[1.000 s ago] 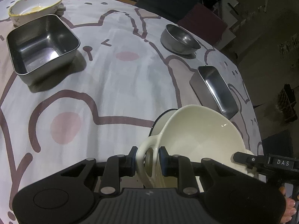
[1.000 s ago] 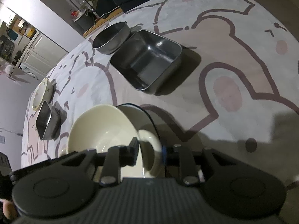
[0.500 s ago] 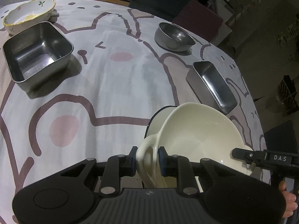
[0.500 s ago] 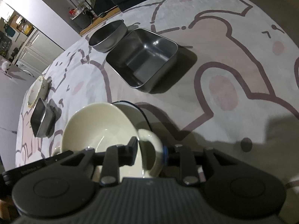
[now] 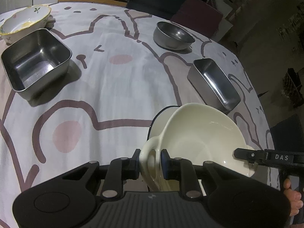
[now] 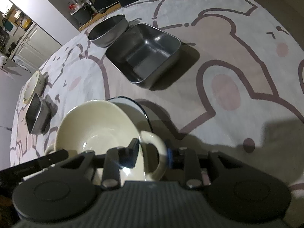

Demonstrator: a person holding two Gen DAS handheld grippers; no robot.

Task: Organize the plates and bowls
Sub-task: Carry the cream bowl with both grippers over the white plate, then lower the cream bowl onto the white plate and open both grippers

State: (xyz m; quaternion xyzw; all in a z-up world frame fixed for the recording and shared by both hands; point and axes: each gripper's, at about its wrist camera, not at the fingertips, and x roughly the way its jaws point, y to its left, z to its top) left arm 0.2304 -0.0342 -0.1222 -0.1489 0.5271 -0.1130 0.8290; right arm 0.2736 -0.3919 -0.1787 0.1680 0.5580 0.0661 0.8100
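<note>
A cream two-handled bowl [image 5: 205,133] sits tilted inside a white enamel bowl with a dark rim [image 5: 161,117]. My left gripper [image 5: 150,158] is shut on one loop handle of the cream bowl. My right gripper [image 6: 153,152] is around the opposite handle [image 6: 152,142] with its jaws slightly apart from it; the cream bowl [image 6: 98,125] and the enamel bowl [image 6: 133,106] show there too. The right gripper's finger shows at the right of the left wrist view [image 5: 266,156].
On the bear-print cloth stand a square steel container [image 5: 36,62], a round steel bowl [image 5: 172,35], a narrow steel tray [image 5: 216,83] and a floral ceramic bowl [image 5: 24,22]. The table edge drops off at the right. A dark chair stands at the far side.
Both grippers and the cream bowl have lowered a little toward the enamel bowl. The right gripper's jaws have widened around the handle.
</note>
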